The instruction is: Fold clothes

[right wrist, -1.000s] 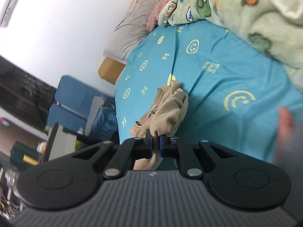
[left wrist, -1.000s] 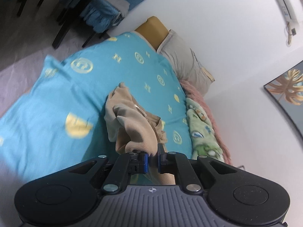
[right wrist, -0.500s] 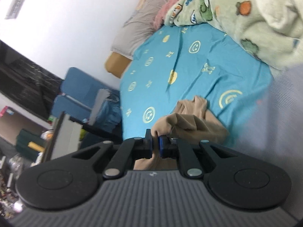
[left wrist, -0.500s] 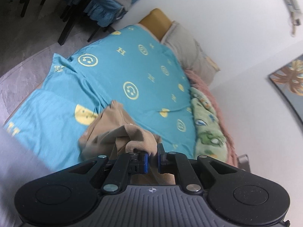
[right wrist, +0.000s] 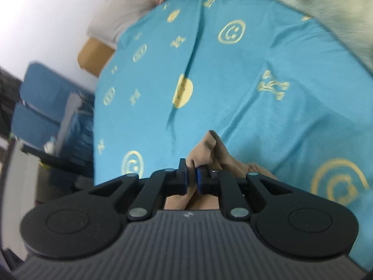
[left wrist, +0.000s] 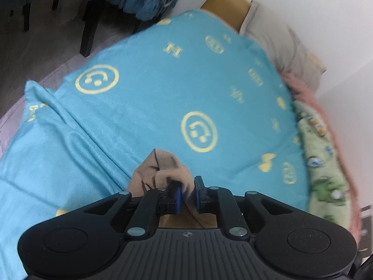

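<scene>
Tan garment (left wrist: 160,170): soft brown-beige cloth, bunched into folds, lying on the bed near its foot edge, with part lifted at the grippers. In the right wrist view the same garment (right wrist: 209,151) rises to a small peak just ahead of the fingers and spreads out flat below them.

Left gripper (left wrist: 186,194): black, with blue pads (left wrist: 177,197); jaws nearly closed, pinching a fold of the garment between them.

Right gripper (right wrist: 191,179): black, with blue pads (right wrist: 200,179); jaws close together, clamped on a thin fold of the garment.

Bedspread (left wrist: 144,88): turquoise, printed with yellow smiley faces, letter H marks and rings; creased in long ridges toward the near left corner. It covers the bed surface that carries the garment.

Fleece blanket (left wrist: 324,163): pale green with cartoon prints, heaped along the right edge of the bed, beside a pink fuzzy cover (left wrist: 300,86).

Pillow (left wrist: 279,39): grey-beige, at the head of the bed, against the white wall (left wrist: 314,7). Next to it, a mustard-yellow cushion (left wrist: 223,2).

Chairs (right wrist: 44,102): blue, standing beside the far side of the bed; dark legs (left wrist: 88,30) on the grey floor.

Both views are motion-blurred; fine details of the garment cannot be told.
</scene>
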